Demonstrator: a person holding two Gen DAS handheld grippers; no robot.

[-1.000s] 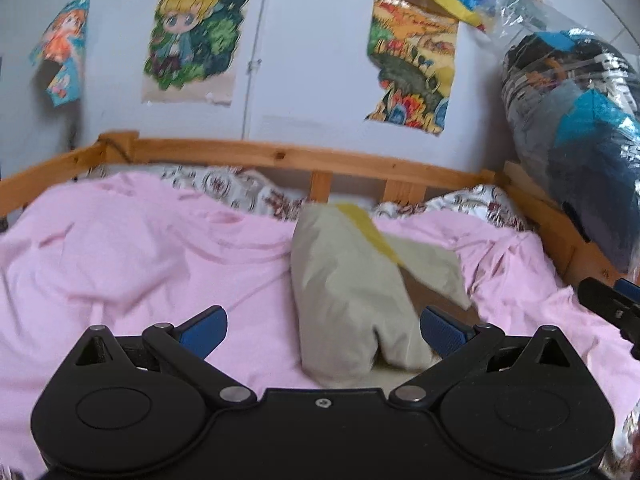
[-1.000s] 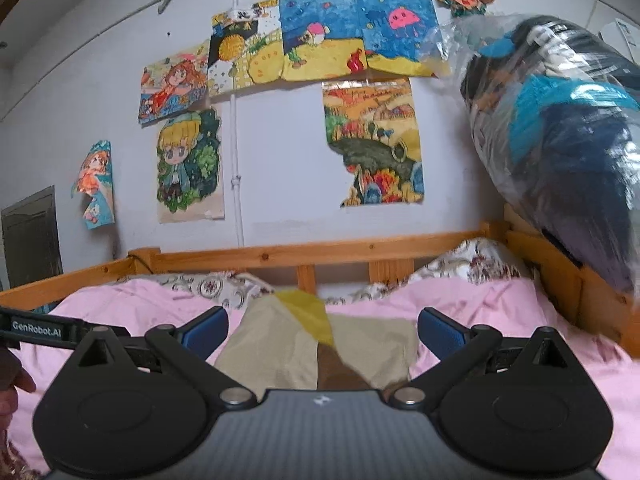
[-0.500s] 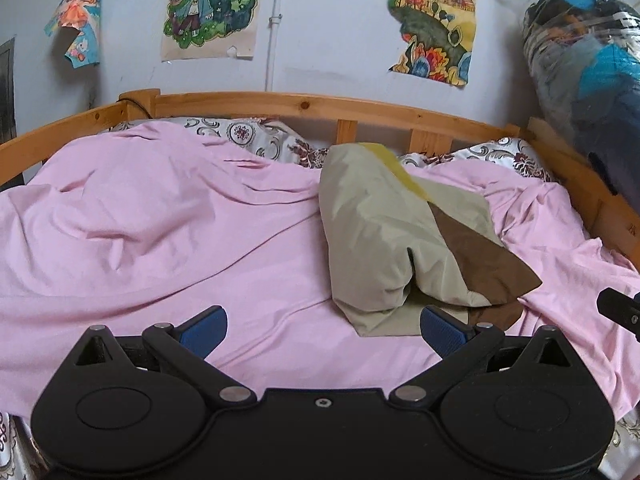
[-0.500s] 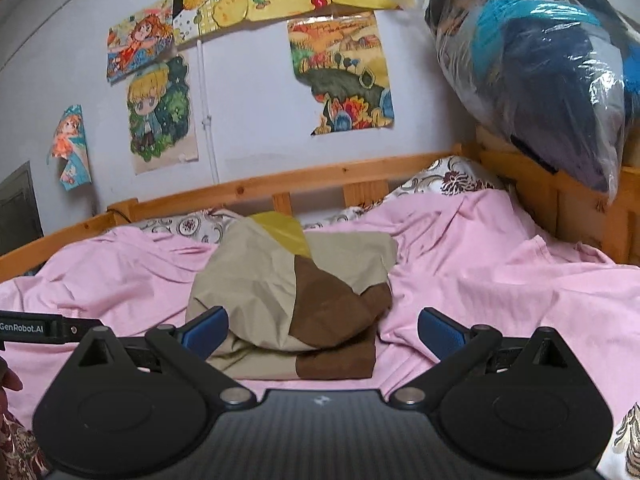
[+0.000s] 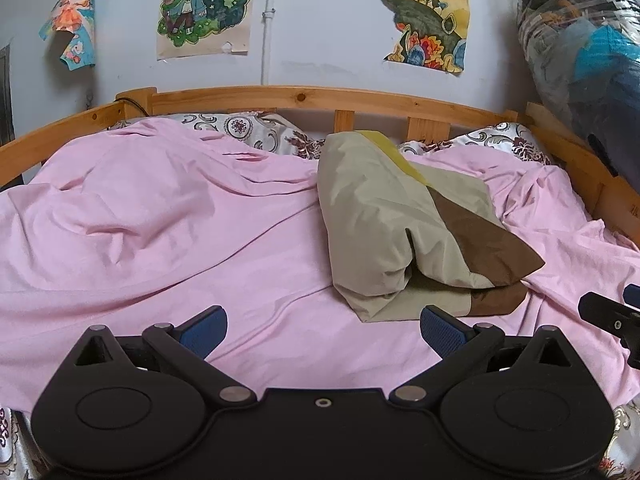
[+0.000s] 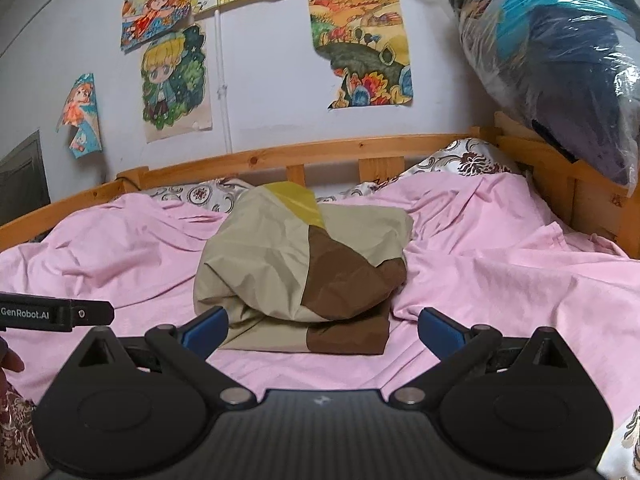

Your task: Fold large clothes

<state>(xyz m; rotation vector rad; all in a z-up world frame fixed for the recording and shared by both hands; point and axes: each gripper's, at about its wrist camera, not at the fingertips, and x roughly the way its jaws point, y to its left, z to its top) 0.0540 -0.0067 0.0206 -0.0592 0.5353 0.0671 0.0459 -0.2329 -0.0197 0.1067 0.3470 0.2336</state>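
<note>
Nearest to me, at the bottom of the left wrist view, my left gripper (image 5: 322, 330) hangs above the pink sheet (image 5: 168, 248) with its blue pads spread wide, holding nothing and touching nothing. My right gripper (image 6: 322, 330) is spread just as wide and is equally empty, its pads framing the near edge of the garment from above the sheet. Each gripper's tip also pokes into the other's view at the edge.

Just beyond both grippers lies the folded garment (image 6: 304, 276), a beige, brown and yellow bundle resting on the pink sheet right of the bed's middle. Its top layer bulges up over a flatter layer below, so I judge the fold loose rather than pressed.

That puffiness is my main worry: if I pinch only the upper layer, I expect the bundle to slide open and undo the fold. The sheet is rumpled and close under the garment's edge, so a low approach could catch pink fabric together with it and drag both.

Farther back, the wooden bed rail (image 5: 320, 98) and a plastic bag of clothes (image 6: 560, 60) on the right stand well apart from my working area.
</note>
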